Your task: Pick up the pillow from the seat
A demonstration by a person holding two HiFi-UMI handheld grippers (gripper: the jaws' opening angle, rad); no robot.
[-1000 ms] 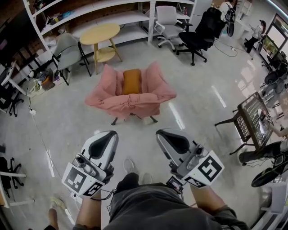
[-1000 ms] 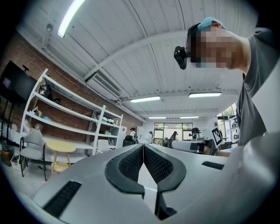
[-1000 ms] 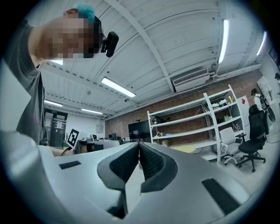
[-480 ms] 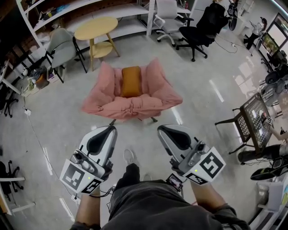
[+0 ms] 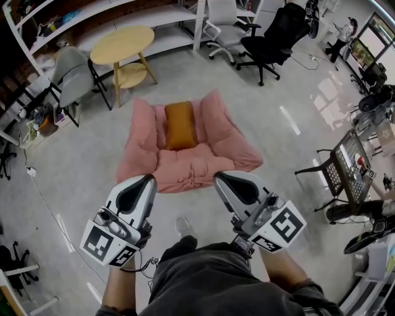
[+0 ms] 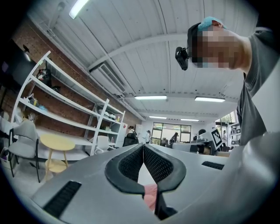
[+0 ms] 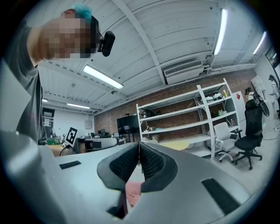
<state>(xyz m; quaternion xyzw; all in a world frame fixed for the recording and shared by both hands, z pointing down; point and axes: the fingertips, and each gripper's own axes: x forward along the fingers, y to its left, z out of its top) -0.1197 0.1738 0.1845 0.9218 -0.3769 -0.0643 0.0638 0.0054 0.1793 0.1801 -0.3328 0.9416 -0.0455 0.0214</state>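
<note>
Glossy grey floor (image 5: 80,160), white shelving (image 5: 170,34) vs brick wall (image 6: 26,57), round yellow table (image 5: 121,44), office chairs (image 5: 271,34).

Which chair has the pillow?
The low pink chair: the orange pillow rests against its back. The grey chair, white chair and black chair have none.

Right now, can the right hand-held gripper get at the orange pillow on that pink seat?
Probably not yet: the right hand-held gripper, jaws shut, hovers near the pink seat's front edge, while the orange pillow lies further back. Nothing lies between them, so stepping closer should do.
</note>
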